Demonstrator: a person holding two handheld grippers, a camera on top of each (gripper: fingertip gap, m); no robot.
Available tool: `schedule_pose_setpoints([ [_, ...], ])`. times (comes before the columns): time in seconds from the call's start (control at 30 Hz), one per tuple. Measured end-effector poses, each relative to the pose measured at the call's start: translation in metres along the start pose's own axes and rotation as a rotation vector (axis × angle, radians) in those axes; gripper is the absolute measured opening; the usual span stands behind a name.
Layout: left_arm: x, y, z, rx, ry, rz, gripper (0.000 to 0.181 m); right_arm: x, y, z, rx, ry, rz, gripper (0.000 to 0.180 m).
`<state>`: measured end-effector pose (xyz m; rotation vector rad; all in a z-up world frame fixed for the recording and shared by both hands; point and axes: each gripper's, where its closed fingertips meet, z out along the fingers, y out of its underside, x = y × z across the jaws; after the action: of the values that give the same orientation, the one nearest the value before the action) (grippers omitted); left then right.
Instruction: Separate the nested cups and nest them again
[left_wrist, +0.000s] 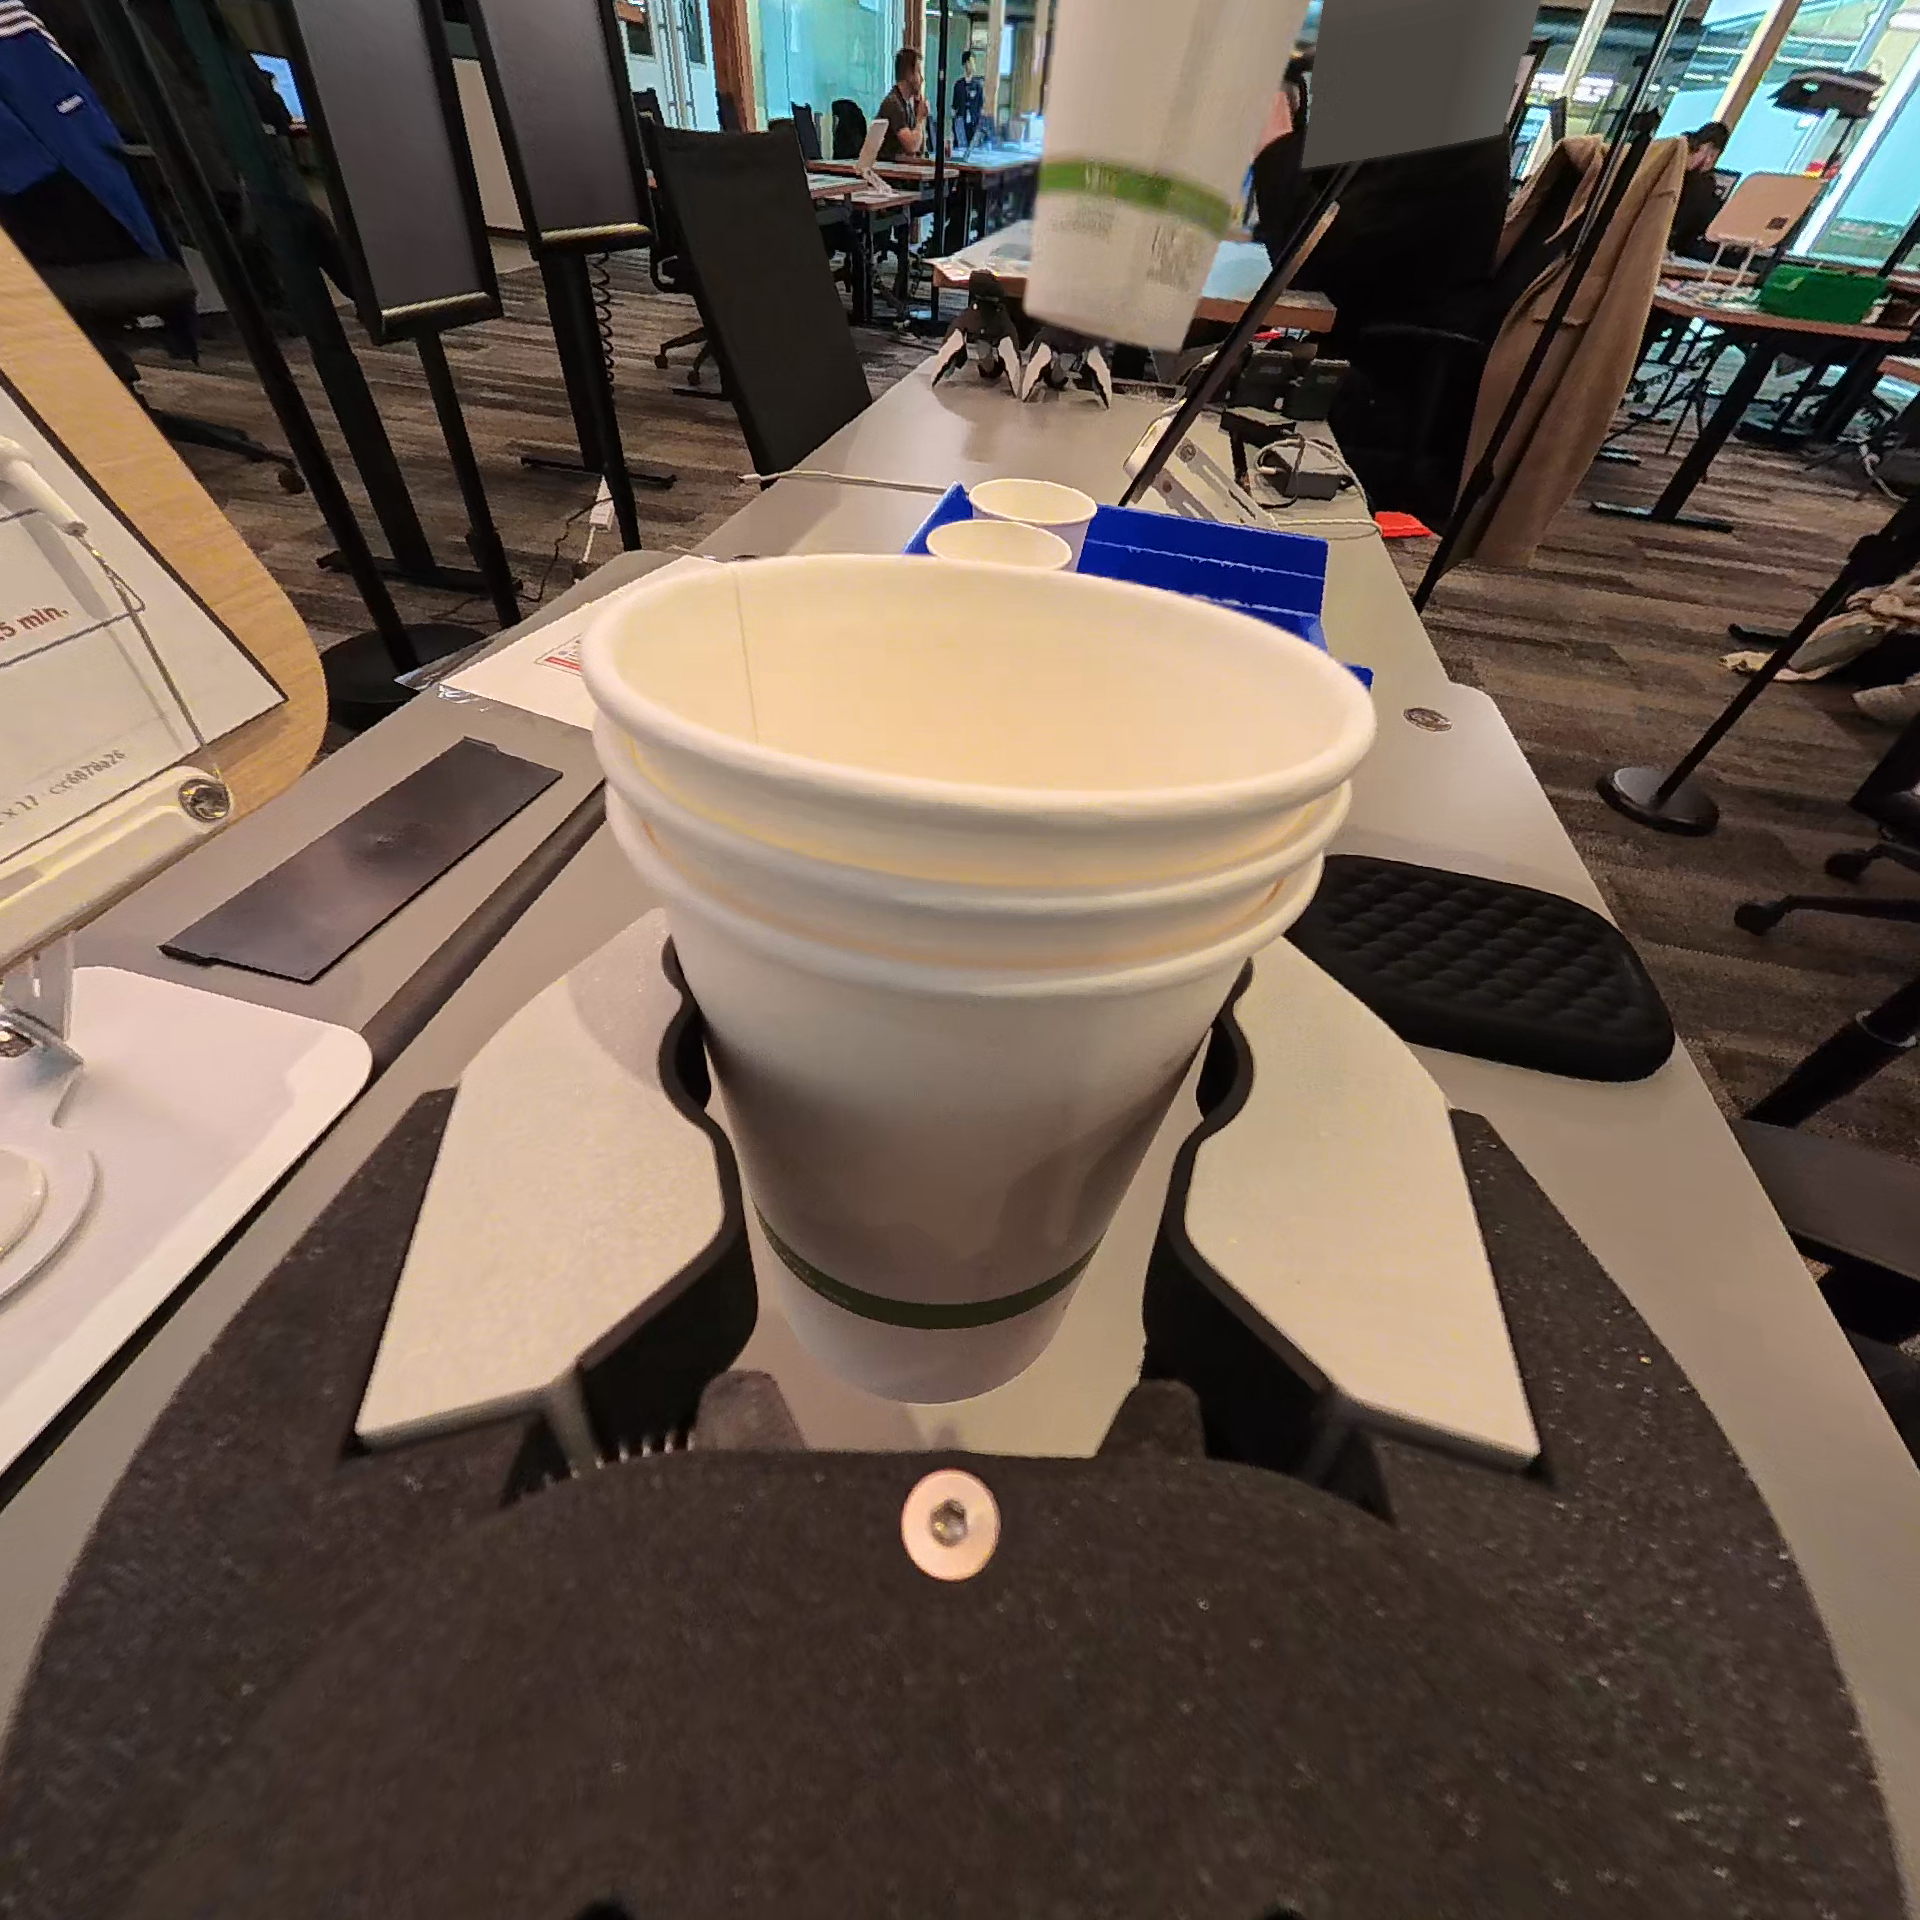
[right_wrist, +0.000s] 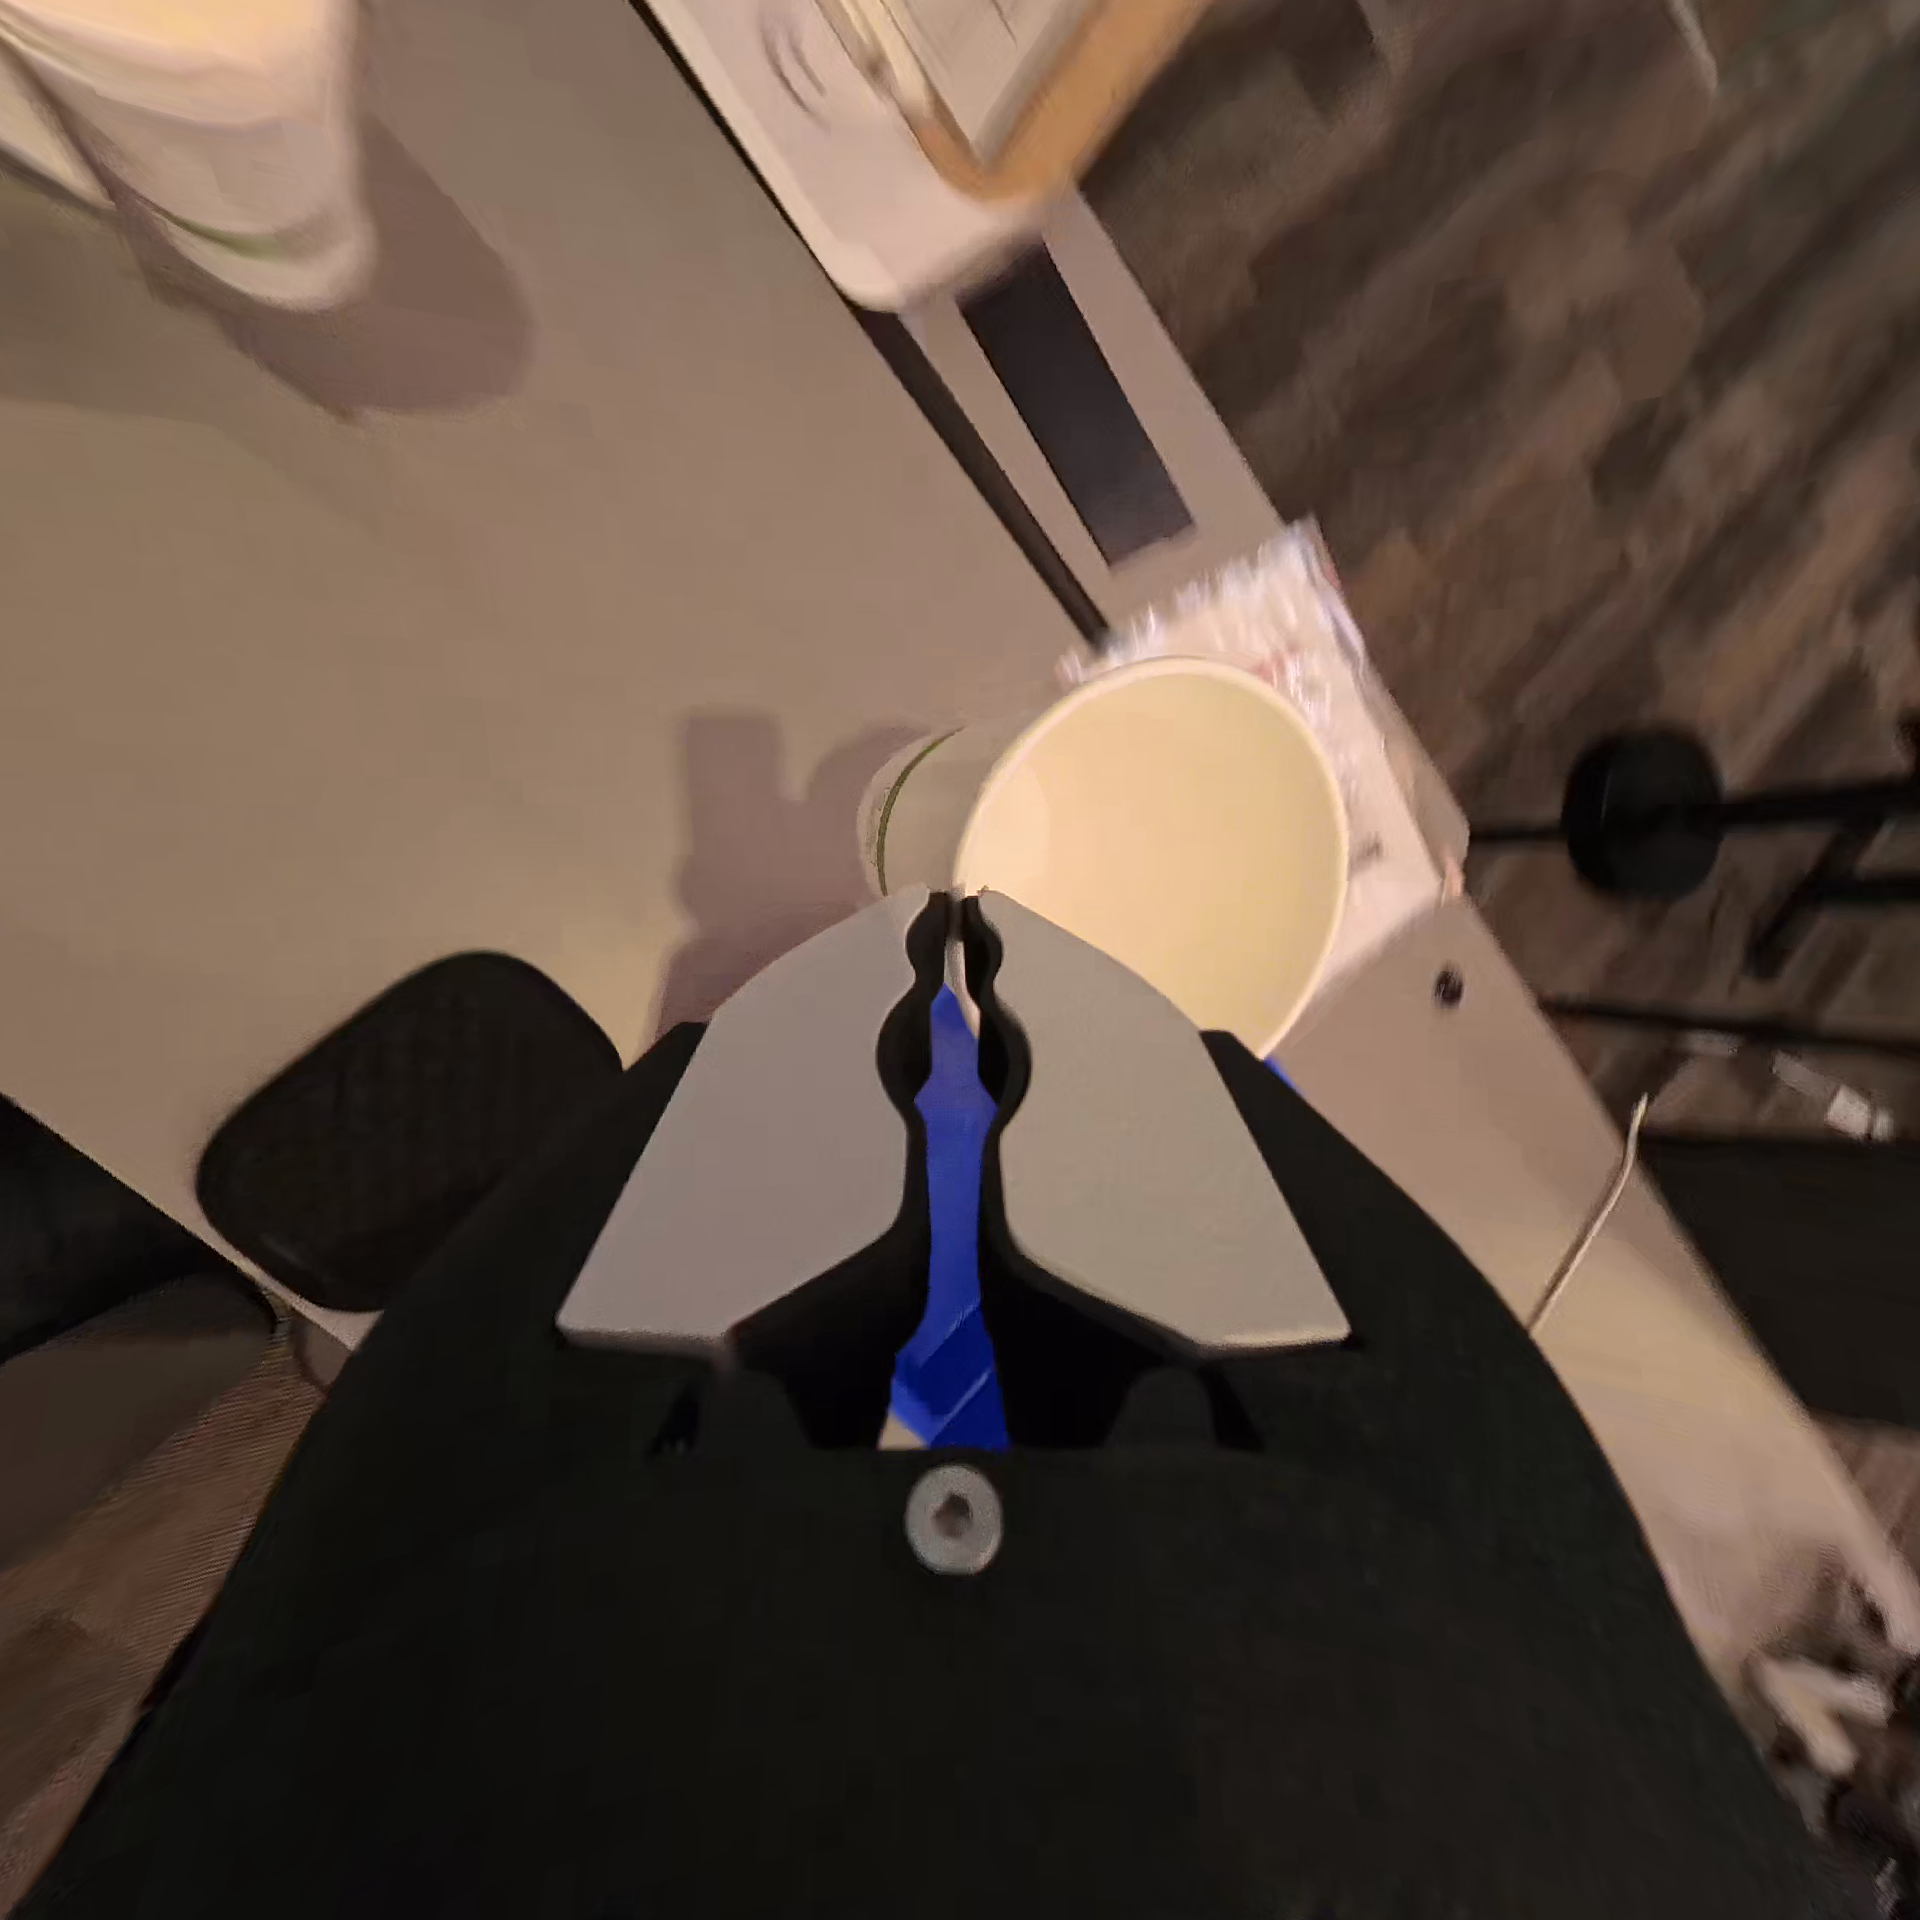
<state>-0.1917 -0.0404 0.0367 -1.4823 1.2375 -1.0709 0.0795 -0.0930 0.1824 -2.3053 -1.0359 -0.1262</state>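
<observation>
Raised cup (left_wrist: 1143, 177): top cut off by frame edge, motion-blurred. Stack (right_wrist: 156, 125): blurred, cropped at the corner above the pad (right_wrist: 405, 1132).

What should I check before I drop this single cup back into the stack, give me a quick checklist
1. Left gripper holds the stack of cups by its sides: ok.
2. Stack upright, mouth open: ok.
3. Right gripper pinches the single cup by its rim: ok.
4. Single cup lined up over the stack: not ok, it hangs farther back.
5. Single cup's base pointing down: ok in the left wrist view.
6. Firmness of the rim pinch: cannot tell, picture blurred.
</observation>
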Motion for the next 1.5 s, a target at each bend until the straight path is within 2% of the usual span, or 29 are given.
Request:
schedule_pose_setpoints([
  [0.23, -0.002, 0.000, -0.002, 0.003, -0.007, -0.003, 0.093, 0.037, 0.155, 0.040, -0.213, 0.094, 0.257, 0.003],
  [0.37, -0.005, 0.001, -0.002, 0.001, -0.012, -0.007, 0.093, 0.035, 0.209, 0.070, -0.277, 0.119, 0.303, 0.002],
  [0.5, -0.006, 0.001, -0.003, 0.000, -0.017, -0.007, 0.093, 0.033, 0.242, 0.098, -0.318, 0.141, 0.308, 0.002],
  [0.73, -0.008, 0.000, -0.006, 0.006, -0.024, -0.009, 0.093, 0.031, 0.269, 0.125, -0.348, 0.148, 0.318, 0.002],
  [1.4, -0.010, 0.001, -0.007, 0.004, -0.025, -0.013, 0.093, 0.036, 0.279, 0.141, -0.366, 0.150, 0.335, 0.003],
  [1.43, -0.010, 0.001, -0.007, 0.004, -0.025, -0.013, 0.093, 0.036, 0.279, 0.141, -0.371, 0.156, 0.334, 0.005],
  [1.5, -0.010, 0.001, -0.007, 0.004, -0.024, -0.013, 0.093, 0.037, 0.281, 0.140, -0.387, 0.167, 0.336, 0.020],
])
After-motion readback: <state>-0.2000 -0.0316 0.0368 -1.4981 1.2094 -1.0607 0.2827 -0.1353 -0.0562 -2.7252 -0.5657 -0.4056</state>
